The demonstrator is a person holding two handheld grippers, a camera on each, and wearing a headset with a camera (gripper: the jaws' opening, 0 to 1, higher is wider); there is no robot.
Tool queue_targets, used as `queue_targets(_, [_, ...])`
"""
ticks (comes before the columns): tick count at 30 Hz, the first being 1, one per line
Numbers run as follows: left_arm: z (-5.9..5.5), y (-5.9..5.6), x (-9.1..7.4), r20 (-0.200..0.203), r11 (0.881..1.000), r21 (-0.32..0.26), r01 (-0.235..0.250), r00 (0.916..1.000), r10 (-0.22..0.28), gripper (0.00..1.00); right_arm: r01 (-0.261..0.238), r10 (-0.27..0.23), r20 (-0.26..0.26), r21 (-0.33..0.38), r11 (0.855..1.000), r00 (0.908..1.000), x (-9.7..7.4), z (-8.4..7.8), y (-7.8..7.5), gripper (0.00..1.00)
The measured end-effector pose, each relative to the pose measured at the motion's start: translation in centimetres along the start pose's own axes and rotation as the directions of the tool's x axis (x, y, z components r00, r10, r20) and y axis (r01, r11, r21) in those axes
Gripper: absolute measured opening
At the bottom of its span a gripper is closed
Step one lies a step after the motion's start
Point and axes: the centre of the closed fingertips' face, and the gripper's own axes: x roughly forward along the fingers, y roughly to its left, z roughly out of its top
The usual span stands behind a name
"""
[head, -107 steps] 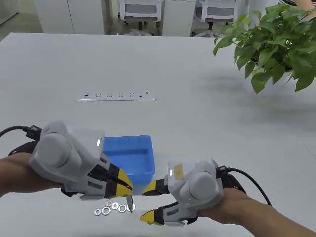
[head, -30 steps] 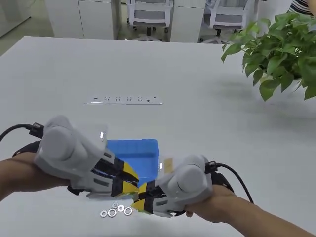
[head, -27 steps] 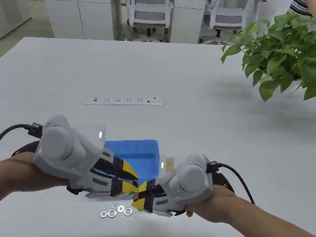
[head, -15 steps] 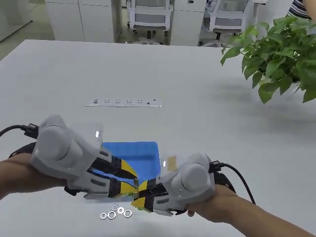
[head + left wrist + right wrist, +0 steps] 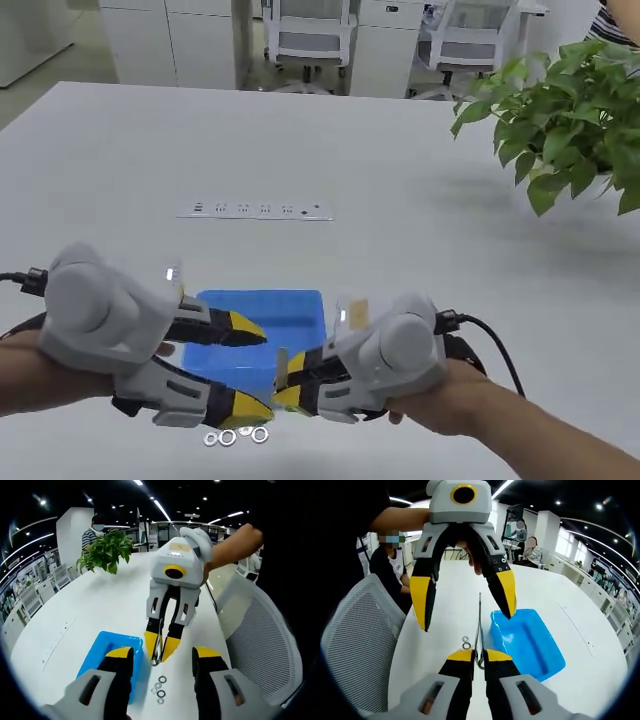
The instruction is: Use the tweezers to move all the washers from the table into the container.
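1. The right hand-held gripper (image 5: 479, 656) was seen clamped on the tweezers (image 5: 479, 625); the left hand-held gripper's (image 5: 257, 370) jaws were held apart.
2. The washers (image 5: 233, 437) were seen on the bench (image 5: 400, 200), just beside both, outside the blue container (image 5: 300, 308).
3. Whether the tweezer tips touched a washer could not be told.

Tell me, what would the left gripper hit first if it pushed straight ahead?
Most likely the tweezers clamped in the right gripper, which faces the left gripper head-on. The washers lie lower, on the table; depth is unclear.
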Motion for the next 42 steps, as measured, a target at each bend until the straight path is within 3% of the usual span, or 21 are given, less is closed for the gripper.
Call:
queue_targets(5, [-0.3,0.2,-0.4,0.022,0.999,-0.043,-0.030,0.9993,0.031,0.68,-0.006,0.006,0.006,-0.009,1.000,1.0000,-0.1,0.4,-0.4,0.08])
queue_targets(14, [-1.5,0.7,-1.2,0.031,0.992,-0.101,-0.074,0.9965,0.078,0.79,-0.010,0.010,0.012,-0.031,0.999,0.9999,-0.2,1.1,-1.9,0.08])
queue_targets(25, [-2.1,2.0,-2.2,0.046,0.982,-0.131,-0.135,0.9888,0.142,0.81,0.014,-0.012,0.037,-0.032,0.999,0.9992,0.4,1.4,-4.6,0.08])
queue_targets(42, [-2.8,3.8,-2.4,0.054,0.979,-0.136,-0.152,0.9856,0.160,0.80,0.009,-0.009,0.014,-0.025,1.000,0.9999,2.6,-0.1,-7.4,0.09])
